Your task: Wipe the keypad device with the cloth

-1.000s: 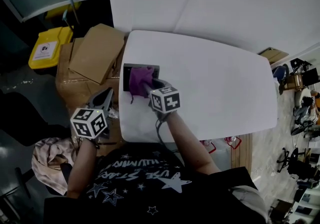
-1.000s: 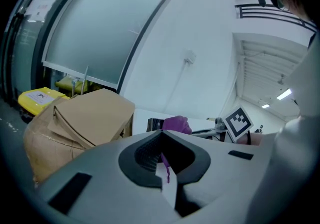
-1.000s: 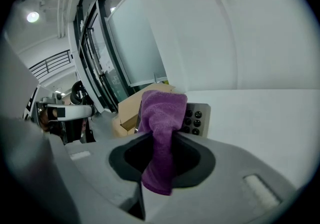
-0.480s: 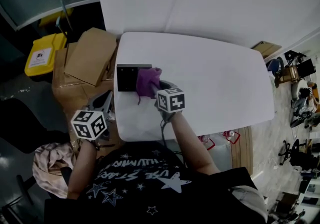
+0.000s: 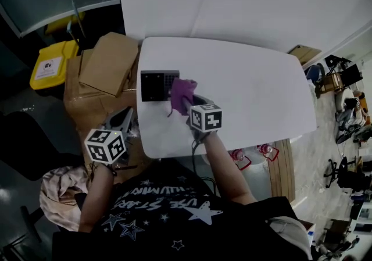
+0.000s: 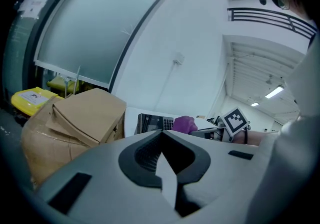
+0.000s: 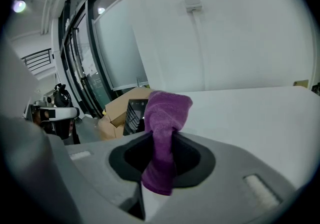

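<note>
Far left, on the floor: yellow bin (image 5: 51, 63), then a stack of cardboard boxes (image 5: 107, 62) against the counter's left edge.

Left claw (image 5: 123, 117) hangs off the counter's near-left corner, over the boxes. Jaws closed tip to tip, nothing between them.

Keypad device (image 5: 158, 85): dark, square, lying near the left end of the white counter (image 5: 256, 91).

Purple cloth (image 5: 182, 94) is bunched at the device's right edge and overlaps it in the head view.

Right claw (image 7: 160, 143) is clamped on the cloth, a tuft trailing back between the jaws. It sits just right of the device, above the counter.
</note>
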The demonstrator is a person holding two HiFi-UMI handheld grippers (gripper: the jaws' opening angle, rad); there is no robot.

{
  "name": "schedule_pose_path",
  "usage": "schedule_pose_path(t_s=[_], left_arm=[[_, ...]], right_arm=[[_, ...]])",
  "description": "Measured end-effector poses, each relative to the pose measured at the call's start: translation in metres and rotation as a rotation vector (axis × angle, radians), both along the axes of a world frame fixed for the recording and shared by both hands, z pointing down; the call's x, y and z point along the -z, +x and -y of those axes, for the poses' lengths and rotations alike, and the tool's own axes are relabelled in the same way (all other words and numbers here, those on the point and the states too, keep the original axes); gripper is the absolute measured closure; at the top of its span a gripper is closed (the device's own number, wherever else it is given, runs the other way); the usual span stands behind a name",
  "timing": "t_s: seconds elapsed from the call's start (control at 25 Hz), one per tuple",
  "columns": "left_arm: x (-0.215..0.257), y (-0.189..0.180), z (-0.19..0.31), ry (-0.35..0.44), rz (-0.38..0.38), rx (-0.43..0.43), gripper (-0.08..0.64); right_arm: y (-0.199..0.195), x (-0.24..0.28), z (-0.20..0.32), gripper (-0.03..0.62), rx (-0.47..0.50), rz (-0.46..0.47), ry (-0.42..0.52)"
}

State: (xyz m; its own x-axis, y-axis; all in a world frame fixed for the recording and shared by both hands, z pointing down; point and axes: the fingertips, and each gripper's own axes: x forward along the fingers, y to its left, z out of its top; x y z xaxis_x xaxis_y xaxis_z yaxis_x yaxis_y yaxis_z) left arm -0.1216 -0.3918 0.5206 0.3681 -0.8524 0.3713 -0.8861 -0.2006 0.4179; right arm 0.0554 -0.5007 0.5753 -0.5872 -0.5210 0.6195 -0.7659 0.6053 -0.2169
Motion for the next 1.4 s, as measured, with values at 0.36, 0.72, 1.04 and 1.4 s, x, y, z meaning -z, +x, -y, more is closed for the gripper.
schedule_pose_path(t_s=[0.36,0.72,1.04,1.4], left_arm=[[-0.003,-0.029,-0.063,-0.009,-0.037,-0.040,0.553],[-0.005,-0.038,-0.128,0.001,-0.064,-0.121,0.552],[-0.020,-0.028,-0.172,-0.029,-0.101,-0.149,0.552],[-0.002,0.011,-0.193,0.006,-0.074,-0.148,0.552]], right_arm=[[-0.016,0.018,-0.079,0.495,-0.047,0.006,0.028],[-0.031,0.018,-0.178,0.495,-0.080,-0.008,0.018],[-0.026,0.019,-0.244,0.495,-0.109,0.011,0.009],[0.003,0.028,-0.274,0.495,-0.081,0.047,0.017]])
